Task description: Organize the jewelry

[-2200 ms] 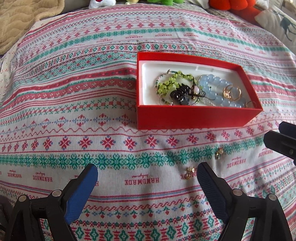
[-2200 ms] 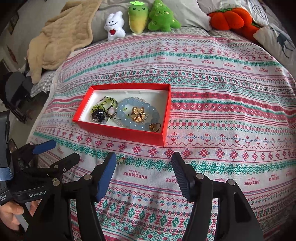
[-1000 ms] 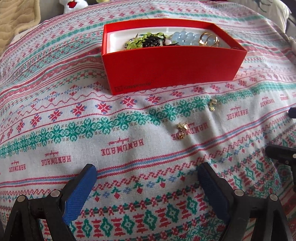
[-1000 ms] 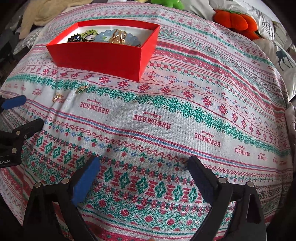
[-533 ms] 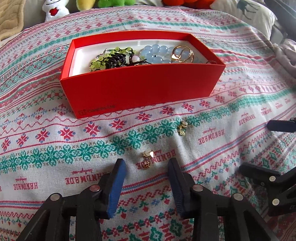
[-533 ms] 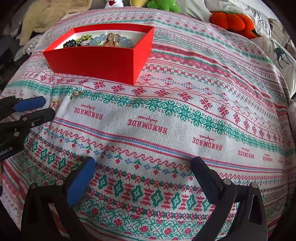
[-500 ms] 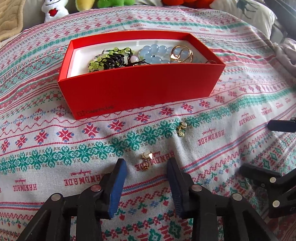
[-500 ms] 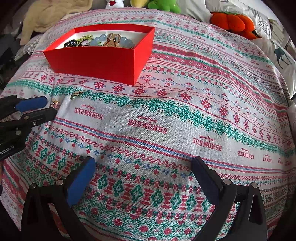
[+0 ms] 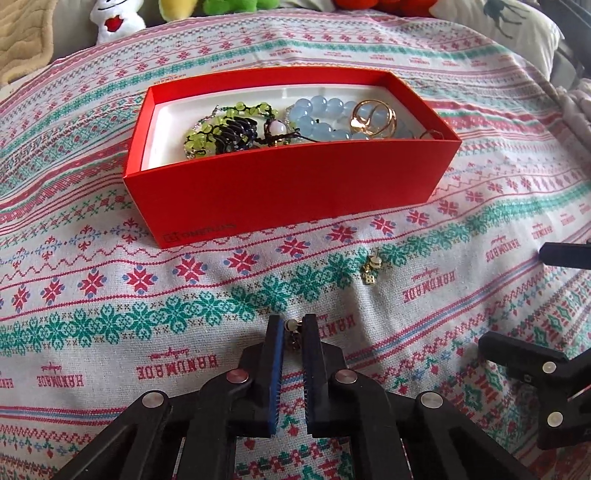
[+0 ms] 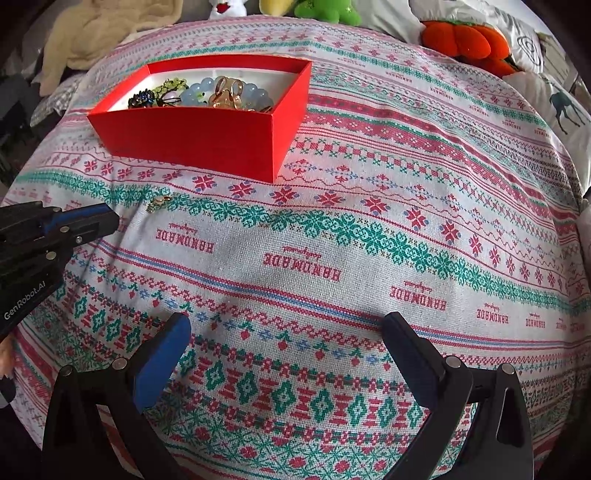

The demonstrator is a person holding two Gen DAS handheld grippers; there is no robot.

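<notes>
A red box [image 9: 295, 192] on the patterned bedspread holds green, black and pale blue bead bracelets and gold rings [image 9: 373, 116]. My left gripper [image 9: 293, 325] is shut on a small gold earring [image 9: 294, 334] just above the cloth, in front of the box. A second gold earring [image 9: 370, 271] lies on the cloth to its right, also in the right wrist view [image 10: 159, 203]. My right gripper [image 10: 284, 343] is open and empty over the cloth, right of the left gripper [image 10: 107, 221]. The box also shows there [image 10: 192, 136].
Plush toys [image 9: 118, 18] and a beige blanket [image 9: 22, 33] lie at the far edge. An orange plush [image 10: 465, 40] and a deer-print pillow [image 10: 561, 99] sit at the far right. The bedspread [image 10: 332, 236] drops off at the left.
My left gripper's fingers have closed from a narrow gap onto the nearer earring. The right gripper has stayed open and nearly still.
</notes>
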